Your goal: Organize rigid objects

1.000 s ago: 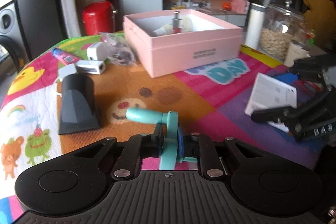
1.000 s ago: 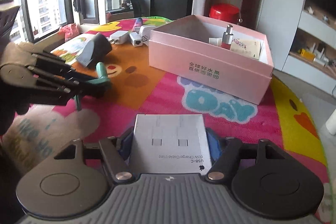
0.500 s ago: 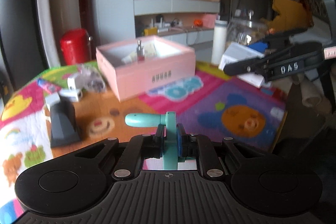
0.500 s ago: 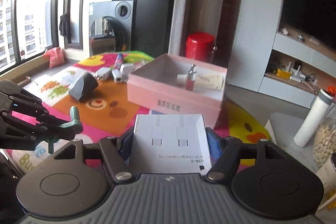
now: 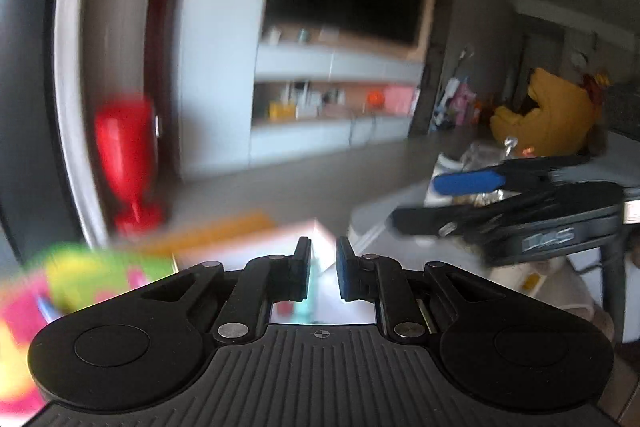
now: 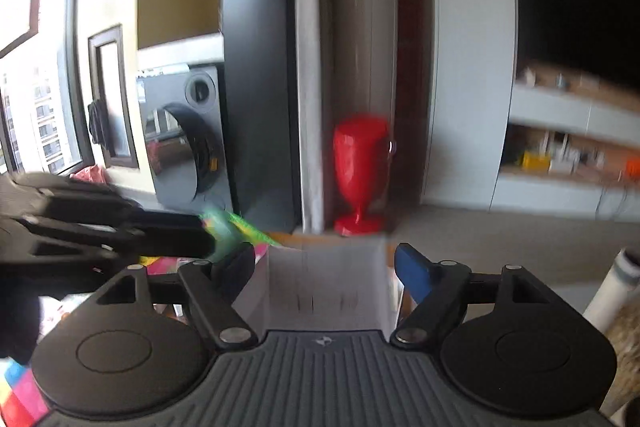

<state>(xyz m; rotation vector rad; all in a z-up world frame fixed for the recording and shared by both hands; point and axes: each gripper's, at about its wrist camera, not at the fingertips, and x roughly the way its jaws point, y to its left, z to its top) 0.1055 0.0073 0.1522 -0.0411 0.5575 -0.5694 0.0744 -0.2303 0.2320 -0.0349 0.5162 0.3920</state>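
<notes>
Teal tool (image 5: 303, 307) is pinched low between near-closed jaws of the left gripper (image 5: 322, 275), carried over the pink box (image 5: 256, 247); jaws of the right gripper (image 6: 324, 267) have just been spread, likely releasing the white cable box (image 6: 324, 291) between them

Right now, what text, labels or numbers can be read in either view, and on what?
"DAS": white lettering on the side of the right gripper, smeared, so a best guess.
Dark print marks on the white box, which sits between that gripper's jaws as they have just been opening: too blurred to read.
Nothing else is legible.
</notes>
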